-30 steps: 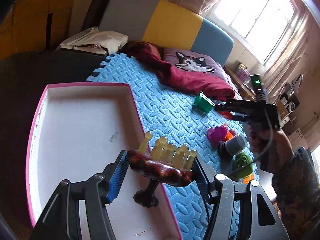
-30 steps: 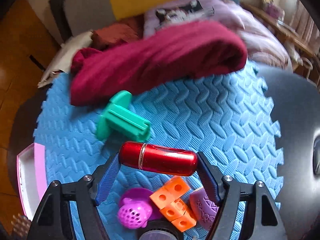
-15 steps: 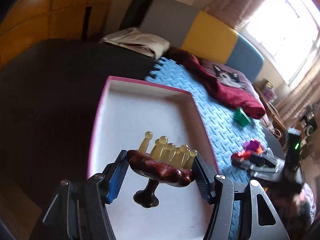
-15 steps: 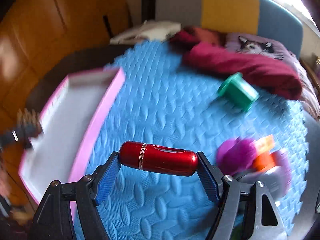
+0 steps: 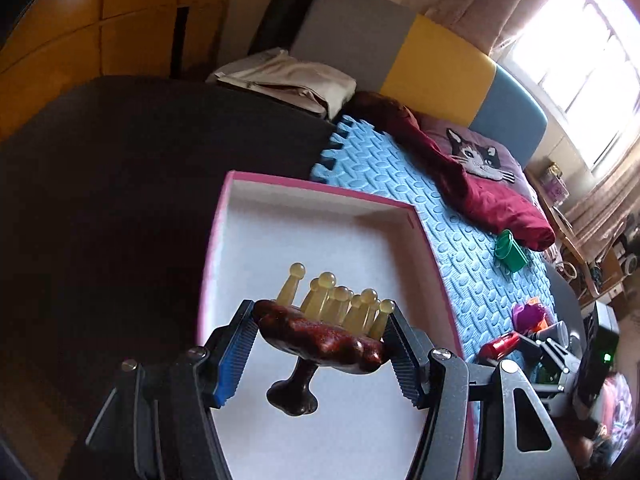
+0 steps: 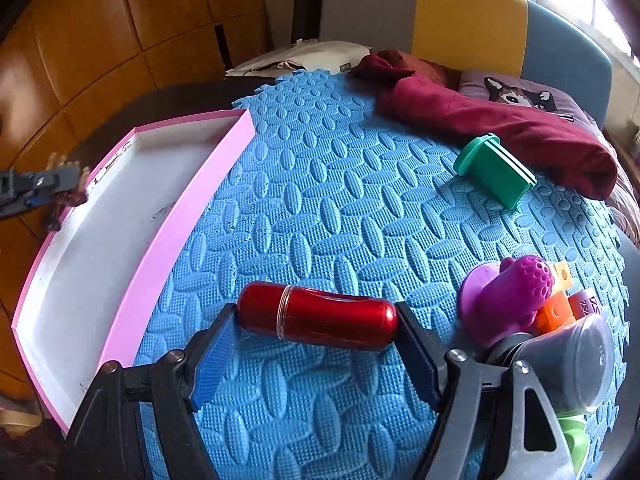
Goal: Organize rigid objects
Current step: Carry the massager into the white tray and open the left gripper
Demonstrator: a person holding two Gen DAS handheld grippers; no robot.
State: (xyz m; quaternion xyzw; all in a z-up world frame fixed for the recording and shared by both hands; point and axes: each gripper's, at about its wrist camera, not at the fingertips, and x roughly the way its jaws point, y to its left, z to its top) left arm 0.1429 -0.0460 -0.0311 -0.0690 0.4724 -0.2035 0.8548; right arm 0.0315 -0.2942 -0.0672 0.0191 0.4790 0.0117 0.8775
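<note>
The left gripper [image 5: 320,344] is clamped on a knobbly dark-red massager [image 5: 316,334] with amber ball-tipped prongs, held above the shallow pink-rimmed white tray [image 5: 316,192]. The right gripper [image 6: 316,344] is clamped end to end on a glossy red metal capsule [image 6: 318,316] over the embossed blue foam mat [image 6: 340,200]. On the mat lie a ribbed green plastic spool [image 6: 494,170], a dimpled purple toy [image 6: 508,296] and orange cubes [image 6: 554,312].
</note>
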